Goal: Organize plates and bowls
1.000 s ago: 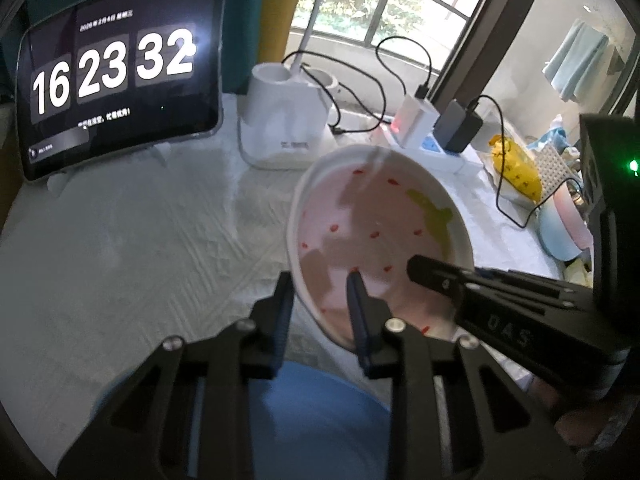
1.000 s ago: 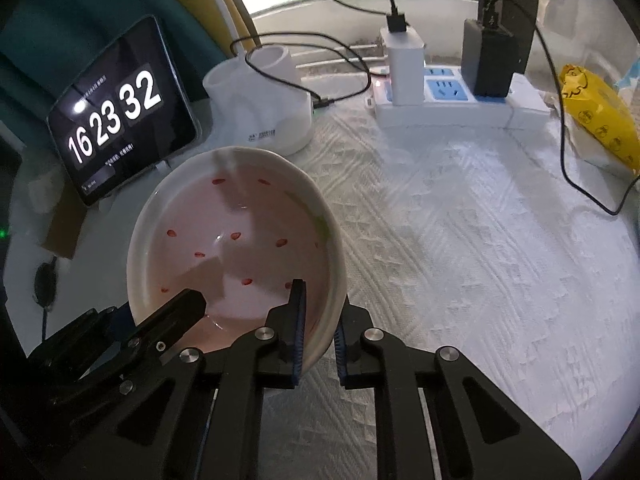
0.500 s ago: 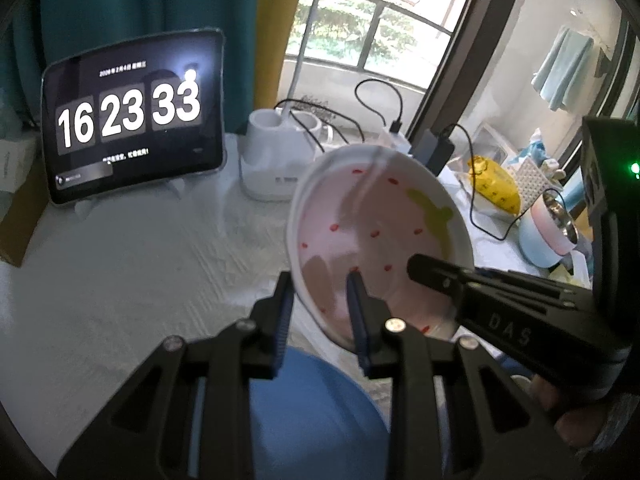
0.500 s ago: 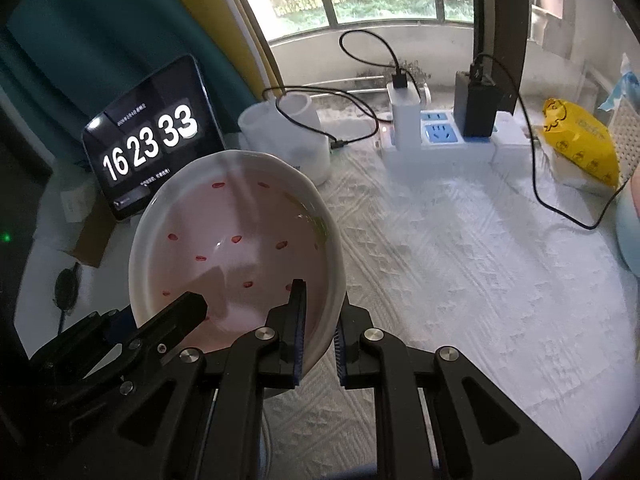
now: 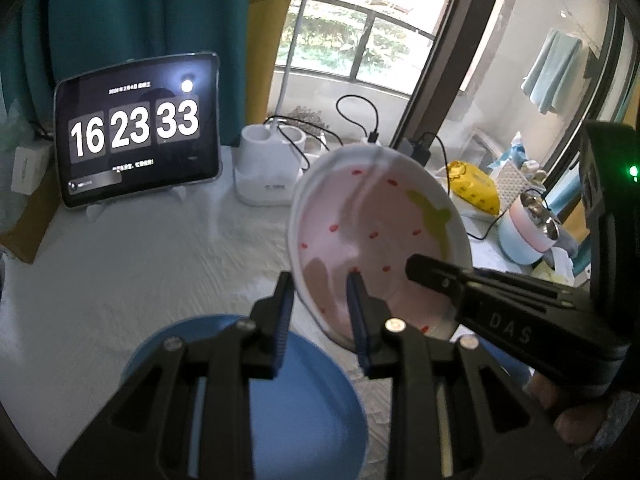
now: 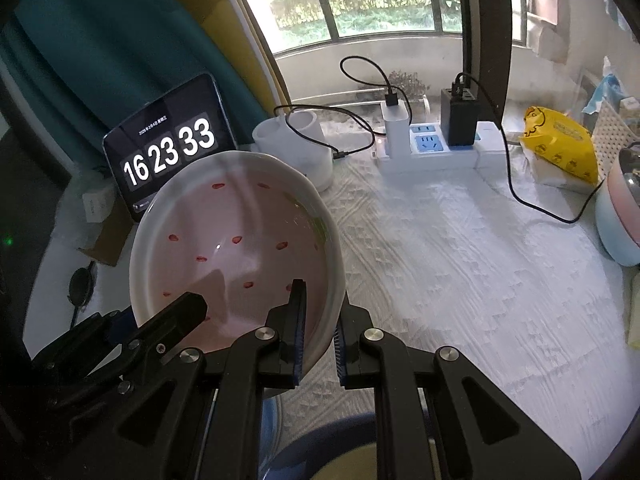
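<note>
Both grippers are on the pink bowl (image 5: pixel 376 236) here, and it's up in the air, tilted, clear of the white cloth-covered surface (image 6: pixel 460 264). The left gripper (image 5: pixel 320 312) has its fingers (image 5: pixel 282 312) narrowed onto the bowl's near-left rim, one inside, one outside. The right gripper (image 6: pixel 320 320) pinches the opposite rim the same way, fingers (image 6: pixel 298 312) almost together with just the wall between them. Red flecks dot the bowl's pink inside, with a green mark near its rim.

Below the left gripper sits a blue plate (image 5: pixel 312 408) at the near edge of the surface. Open room: a broad bare stretch of cloth runs from the middle to the right edge. The far edge is crowded: a tablet (image 5: pixel 136 128) at the far-left corner reads "16 23 33", then a white holder (image 5: pixel 268 168), a power strip (image 6: pixel 428 148) with chargers plugged in, and a yellow packet (image 6: pixel 560 140). A pink-and-blue pot (image 6: pixel 620 208) stands at the right edge. "DAS" is printed on the right gripper's body.
</note>
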The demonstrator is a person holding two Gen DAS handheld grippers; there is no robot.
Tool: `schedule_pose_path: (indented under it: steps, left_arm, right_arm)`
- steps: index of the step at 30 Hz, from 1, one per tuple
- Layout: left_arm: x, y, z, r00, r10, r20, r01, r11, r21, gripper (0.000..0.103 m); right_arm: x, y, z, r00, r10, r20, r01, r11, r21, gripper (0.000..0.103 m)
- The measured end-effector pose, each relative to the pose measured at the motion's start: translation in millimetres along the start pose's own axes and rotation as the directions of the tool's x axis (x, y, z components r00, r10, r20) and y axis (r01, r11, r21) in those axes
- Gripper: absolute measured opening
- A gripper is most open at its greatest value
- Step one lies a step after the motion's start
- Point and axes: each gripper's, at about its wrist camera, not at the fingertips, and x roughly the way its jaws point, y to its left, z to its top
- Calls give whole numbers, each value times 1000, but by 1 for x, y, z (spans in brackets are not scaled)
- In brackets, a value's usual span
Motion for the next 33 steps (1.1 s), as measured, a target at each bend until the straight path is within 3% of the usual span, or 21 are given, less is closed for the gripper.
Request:
schedule_pose_path:
  steps: [33]
  left_arm:
    - [-43, -52, -35, 999, -42, 18, 41, 997, 71, 28]
  right_arm:
    - [-67, -30, -49, 999, 5, 47, -8, 998, 64, 13]
